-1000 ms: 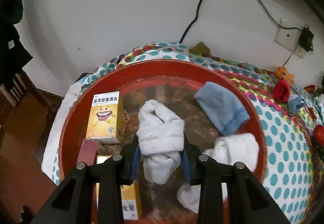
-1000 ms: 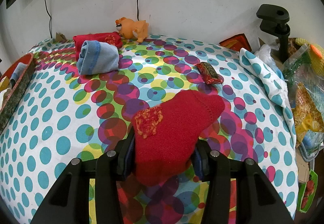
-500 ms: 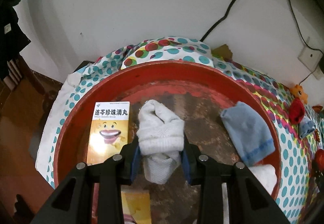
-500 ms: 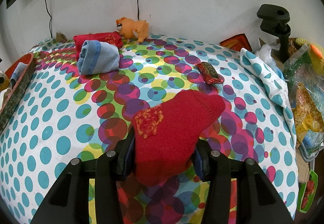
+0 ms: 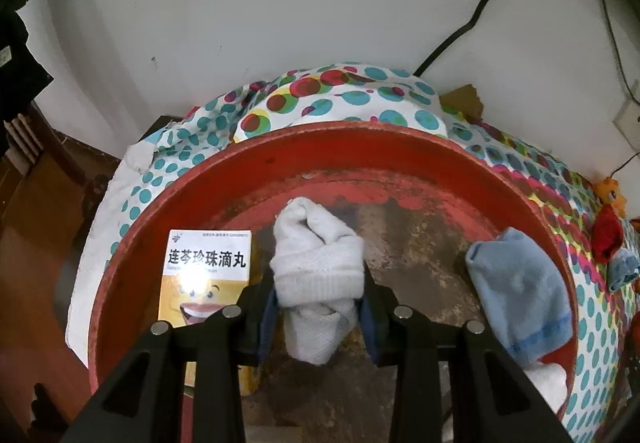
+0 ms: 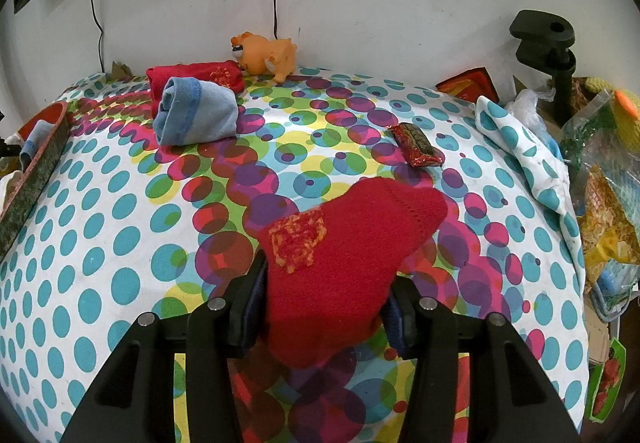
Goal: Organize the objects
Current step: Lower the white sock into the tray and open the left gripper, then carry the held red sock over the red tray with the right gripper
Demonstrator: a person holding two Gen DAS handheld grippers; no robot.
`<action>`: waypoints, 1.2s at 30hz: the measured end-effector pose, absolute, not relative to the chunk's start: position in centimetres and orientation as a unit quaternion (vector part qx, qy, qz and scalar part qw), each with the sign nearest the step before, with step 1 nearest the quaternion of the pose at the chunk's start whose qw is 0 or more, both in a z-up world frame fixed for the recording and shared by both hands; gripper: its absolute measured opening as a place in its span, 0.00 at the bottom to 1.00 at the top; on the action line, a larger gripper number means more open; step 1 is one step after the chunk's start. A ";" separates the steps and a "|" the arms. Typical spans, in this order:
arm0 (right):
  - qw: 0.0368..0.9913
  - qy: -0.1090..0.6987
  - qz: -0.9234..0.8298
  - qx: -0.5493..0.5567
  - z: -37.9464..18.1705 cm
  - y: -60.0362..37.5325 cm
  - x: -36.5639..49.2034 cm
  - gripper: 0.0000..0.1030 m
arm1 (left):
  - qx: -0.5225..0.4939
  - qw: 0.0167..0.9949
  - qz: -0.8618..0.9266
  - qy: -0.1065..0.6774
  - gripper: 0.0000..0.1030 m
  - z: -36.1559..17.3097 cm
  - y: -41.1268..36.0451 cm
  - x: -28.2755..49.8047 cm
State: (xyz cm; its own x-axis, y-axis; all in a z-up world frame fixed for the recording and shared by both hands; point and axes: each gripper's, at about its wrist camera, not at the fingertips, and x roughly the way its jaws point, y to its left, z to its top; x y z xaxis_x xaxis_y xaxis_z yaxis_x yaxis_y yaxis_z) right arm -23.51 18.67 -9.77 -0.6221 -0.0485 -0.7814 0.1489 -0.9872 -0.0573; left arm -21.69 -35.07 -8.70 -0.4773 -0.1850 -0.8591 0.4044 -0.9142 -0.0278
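My left gripper [image 5: 318,307] hangs over the red basin [image 5: 360,139] with a rolled white sock [image 5: 316,267] between its pads. The jaws are opening slightly, and the pads still touch the sock. A yellow medicine box [image 5: 204,275] lies in the basin at the left, and a light blue sock [image 5: 520,291] at the right. Over the dotted tablecloth [image 6: 100,243], my right gripper [image 6: 324,307] is shut on a red sock [image 6: 344,255] with an orange patch.
A rolled blue sock [image 6: 196,111], a red sock [image 6: 192,73] and an orange toy [image 6: 264,53] sit near the back wall. A red snack wrapper [image 6: 418,145] lies mid-table. A black clamp [image 6: 548,51] and plastic bags [image 6: 600,183] crowd the right edge. Another white sock [image 5: 548,375] lies in the basin.
My left gripper has carried the white sock leftward and lower over the basin, so the blue sock now sits further right in view. The right gripper and red sock have not moved.
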 end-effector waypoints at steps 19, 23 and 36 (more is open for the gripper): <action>0.054 0.058 -0.899 0.431 -9.7 18.6 -23.5 0.47 | 0.486 0.193 -0.843 0.125 0.50 -8.4 -35.7 -21.2; 0.053 0.059 -0.899 0.431 -9.8 18.5 -23.5 0.47 | 0.481 0.190 -0.846 0.131 0.50 -7.8 -35.4 -20.3; 0.052 0.059 -0.899 0.431 -9.8 18.4 -23.5 0.47 | 0.403 0.164 -0.896 0.094 0.50 -3.9 -29.6 -12.6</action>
